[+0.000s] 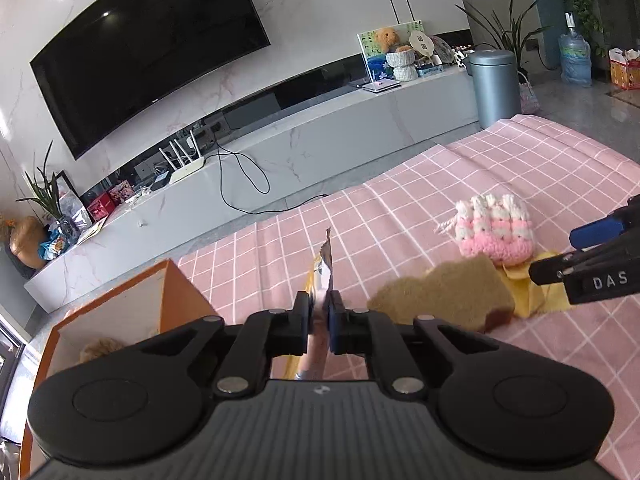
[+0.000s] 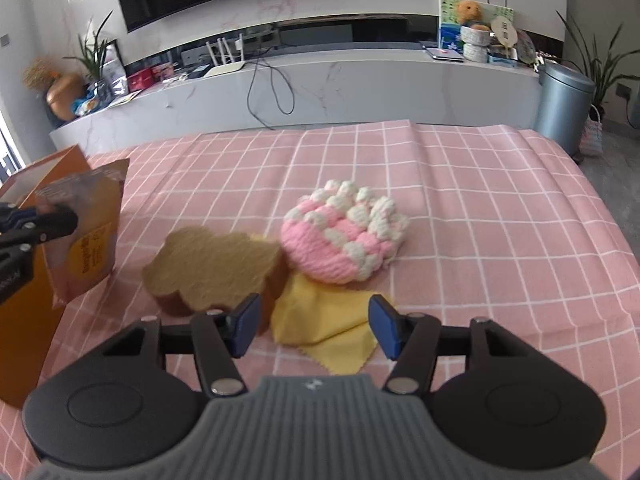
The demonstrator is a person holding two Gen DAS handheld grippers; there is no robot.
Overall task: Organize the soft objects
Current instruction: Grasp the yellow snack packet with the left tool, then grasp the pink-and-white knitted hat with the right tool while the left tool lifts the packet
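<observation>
The left gripper (image 1: 320, 312) is clamped on a snack bag (image 2: 86, 236), holding it off the cloth just beside the orange box (image 2: 24, 300). The right gripper (image 2: 310, 328) has its jaws apart, with nothing between them, over the yellow cloth (image 2: 320, 316). The brown sponge (image 2: 212, 268) lies right of the box, touching the yellow cloth; the pink-and-white yarn pouch (image 2: 344, 236) lies farther from the box, against both.

1. A home living room: a large dark television (image 1: 148, 48) hangs on the marble-look far wall.
2. Below it runs a long low media console (image 2: 320, 84) with a router (image 2: 226, 68), a teddy bear (image 2: 469, 11) and boxes.
3. Potted plants (image 2: 596, 64) stand at both ends.
4. The near surface wears a pink checked cloth (image 2: 480, 208).
</observation>
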